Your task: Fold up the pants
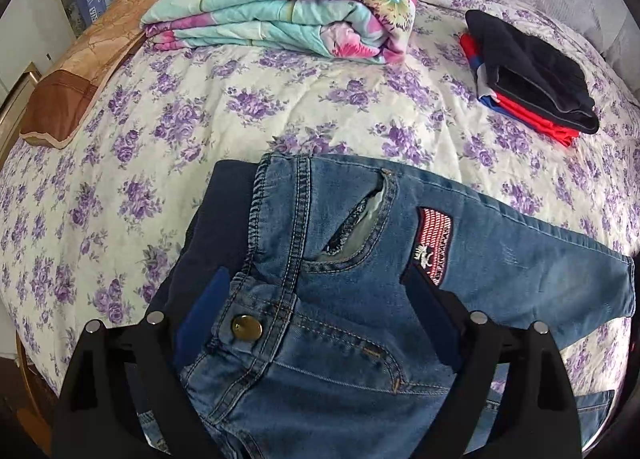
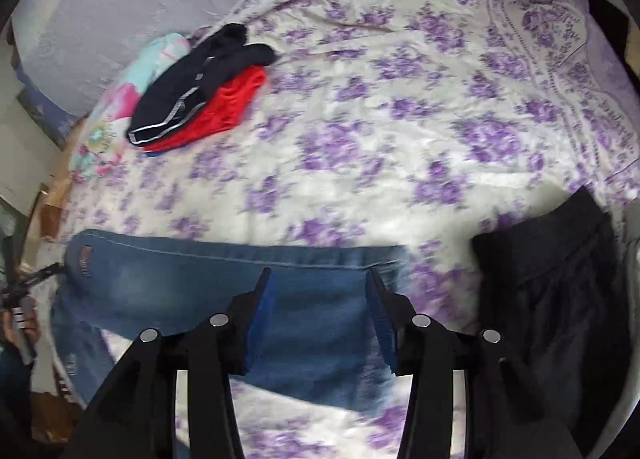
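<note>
Blue jeans (image 1: pixel 360 259) lie on the flowered bed cover (image 1: pixel 280 99). The waist and its metal button (image 1: pixel 247 327) are close to the camera, and a leg runs off to the right. My left gripper (image 1: pixel 316 271) stands open wide above the waist, its fingers either side of the fly and pocket, not pressing on the denim. In the blurred right wrist view, my right gripper (image 2: pixel 318 273) is open over the leg end of the jeans (image 2: pixel 200 271), and the pads are clear of the cloth. Dark navy cloth (image 1: pixel 224 187) shows at the jeans' left edge.
A folded black and red clothes stack (image 1: pixel 532 67) (image 2: pixel 200 87) sits at the far side of the bed cover (image 2: pixel 400 119). A folded flowered quilt (image 1: pixel 288 7) and a brown pillow (image 1: pixel 80 71) lie at the head. A dark garment (image 2: pixel 552 279) lies right of the jeans' leg.
</note>
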A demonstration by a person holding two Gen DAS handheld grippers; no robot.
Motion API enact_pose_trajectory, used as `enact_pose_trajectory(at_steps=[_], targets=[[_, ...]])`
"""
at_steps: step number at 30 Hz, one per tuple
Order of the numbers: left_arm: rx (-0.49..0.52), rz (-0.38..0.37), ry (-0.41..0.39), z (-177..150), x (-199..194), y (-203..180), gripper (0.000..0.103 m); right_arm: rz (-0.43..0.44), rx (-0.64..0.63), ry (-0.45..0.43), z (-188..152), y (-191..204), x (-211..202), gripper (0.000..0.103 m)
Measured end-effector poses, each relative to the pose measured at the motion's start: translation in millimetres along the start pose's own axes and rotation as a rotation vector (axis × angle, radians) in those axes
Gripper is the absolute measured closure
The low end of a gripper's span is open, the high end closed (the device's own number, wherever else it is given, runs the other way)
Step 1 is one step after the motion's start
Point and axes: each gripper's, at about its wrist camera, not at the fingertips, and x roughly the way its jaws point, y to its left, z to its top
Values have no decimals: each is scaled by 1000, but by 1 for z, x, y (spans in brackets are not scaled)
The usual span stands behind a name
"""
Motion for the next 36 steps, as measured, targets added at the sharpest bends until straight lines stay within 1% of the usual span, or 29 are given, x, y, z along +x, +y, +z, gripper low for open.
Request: enact_pose_trajectory(at_steps=[1, 2, 3, 4, 5, 6, 7, 8, 9, 10, 12, 14, 16, 17, 19, 20, 23, 24, 26, 28, 31, 33, 36], targets=[[2, -3, 13, -1, 7, 2, 16, 52, 11, 15, -4, 9, 5, 49], [6, -4, 16, -4, 15, 6, 16, 101, 32, 36, -10, 13, 12, 49], [16, 10, 12, -6, 20, 10, 15, 110, 56, 63, -17, 14, 21, 48], [26, 23, 26, -10, 28, 15, 15, 71, 75, 102, -24, 14, 32, 48], [35, 32, 41, -12, 35, 19, 15, 8, 84, 161, -32, 11, 46, 48], [46, 39, 47, -15, 38, 23, 13, -17, 75, 191, -41, 12, 52, 50], [53, 26, 48, -15, 37, 27, 12, -32, 48, 165, -43, 17, 48, 49], [57, 8, 46, -14, 34, 30, 12, -46, 44, 162, -42, 22, 44, 47], [65, -7, 38, -11, 28, 32, 12, -53, 55, 162, -41, 26, 40, 42], [75, -19, 26, -7, 21, 34, 12, -49, 65, 144, -40, 30, 34, 39], [105, -47, -24, 3, 6, 34, 12, -46, 61, 100, -37, 39, 22, 36], [148, -69, -80, 16, -8, 33, 12, -52, 47, 82, -34, 51, 15, 36], [200, -93, -111, 28, -14, 32, 9, -53, 40, 79, -34, 64, 11, 34], [230, -108, -112, 35, -13, 32, 8, -56, 33, 82, -35, 68, 8, 34], [300, -129, -90, 44, -8, 33, 7, -74, 18, 89, -40, 81, 5, 27], [340, -138, -65, 48, -1, 36, 7, -81, 10, 94, -44, 85, 4, 26], [412, -159, -9, 56, 18, 44, 7, -115, -9, 104, -55, 97, -3, 26], [426, -188, 26, 60, 26, 48, 7, -124, -6, 102, -59, 100, -6, 26], [425, -224, 71, 68, 38, 53, 7, -132, 20, 109, -64, 104, -10, 25], [415, -251, 93, 77, 47, 57, 7, -133, 47, 110, -69, 109, -13, 25], [424, -334, 130, 86, 57, 59, 7, -147, 43, 110, -75, 120, -16, 25], [440, -368, 158, 88, 64, 57, 7, -157, 40, 120, -77, 127, -14, 24], [493, -380, 173, 89, 71, 45, 7, -158, 41, 134, -79, 135, -9, 24]])
